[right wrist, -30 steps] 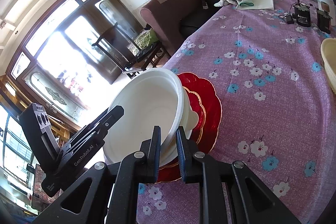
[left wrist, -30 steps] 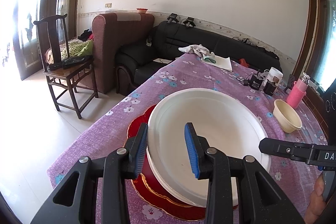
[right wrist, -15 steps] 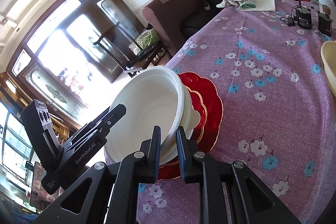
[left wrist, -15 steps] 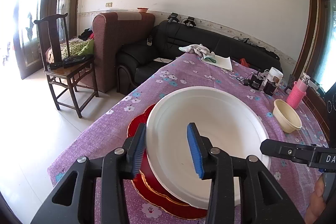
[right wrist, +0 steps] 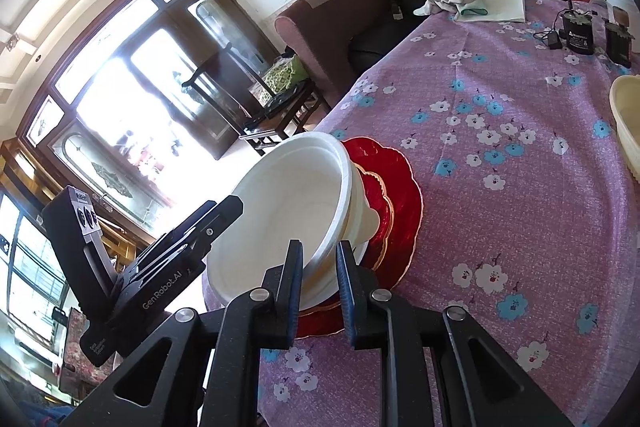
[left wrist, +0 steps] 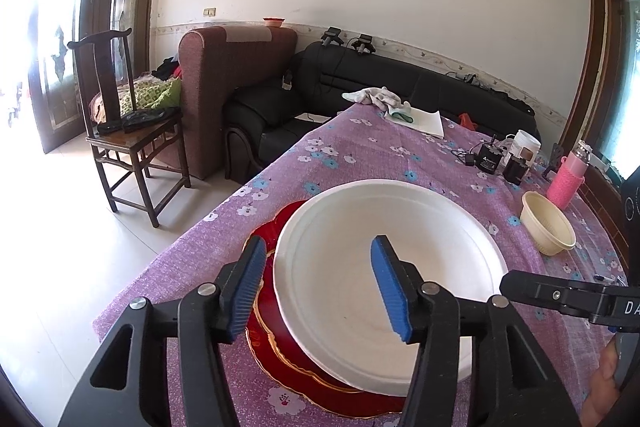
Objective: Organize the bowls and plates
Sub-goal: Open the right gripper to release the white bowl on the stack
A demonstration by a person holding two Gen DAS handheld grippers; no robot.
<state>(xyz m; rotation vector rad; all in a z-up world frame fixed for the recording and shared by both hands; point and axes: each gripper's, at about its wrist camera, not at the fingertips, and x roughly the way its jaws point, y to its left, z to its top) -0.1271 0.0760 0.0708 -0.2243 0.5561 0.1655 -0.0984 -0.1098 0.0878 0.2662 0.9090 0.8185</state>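
- Left gripper (left wrist: 320, 291), just opened: jaws now spread wide, astride the near-left rim of the white bowl (left wrist: 384, 275), blue pads (left wrist: 248, 287) clear of it, where a second ago they stood far closer about that rim.
- Likely meaning: bowl released on this side, set down onto the stack, one step of the tidying close to done.
- White bowl: resting on the red plates (left wrist: 280, 355), near the corner of the purple floral tablecloth (left wrist: 360, 155).
- Right gripper (right wrist: 318, 287): jaws narrow, either side of the bowl's near rim and apparently pinching it; barely changed over the last second.
- Left-wrist view only: bowl's empty inside, cream bowl (left wrist: 548, 227) whole and well apart to the right, pink bottle (left wrist: 566, 179) beyond it.
- Right-wrist view only: white bowl (right wrist: 288, 219) from the side, tilted, with a second white bowl (right wrist: 360, 215) nested beneath it above the red plates (right wrist: 384, 195); cream bowl cut off at the frame's edge.
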